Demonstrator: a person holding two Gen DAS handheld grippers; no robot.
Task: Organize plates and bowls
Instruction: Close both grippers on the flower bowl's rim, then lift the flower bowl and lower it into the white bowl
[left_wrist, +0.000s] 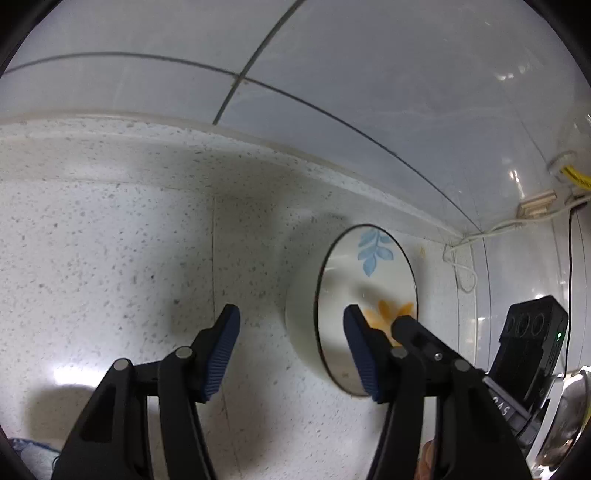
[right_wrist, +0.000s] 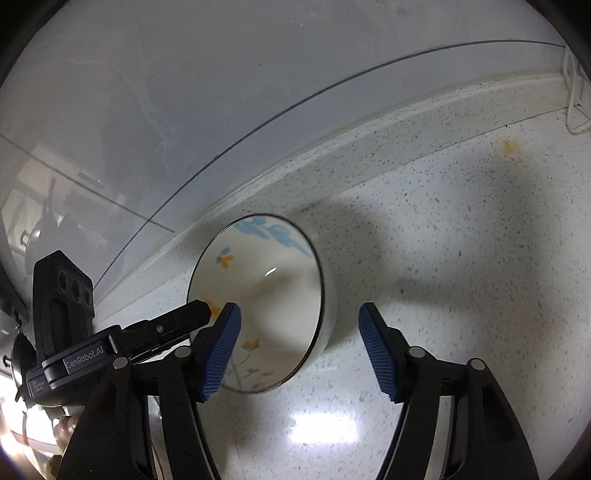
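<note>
a white bowl with painted blue leaves and orange flowers is sitting on the speckled counter, near the far wall. the right gripper is hanging partly open, its jaws straddling the right rim, gripping nothing. the left gripper is likewise gaping, empty, with its right pad overlapping the bowl's left rim. glazed ceramic: likely stiff, slick, breakable; pinching the rim wall looks safest.

White bowl (blue and orange leaves) on speckled counter, beside left gripper.
</note>
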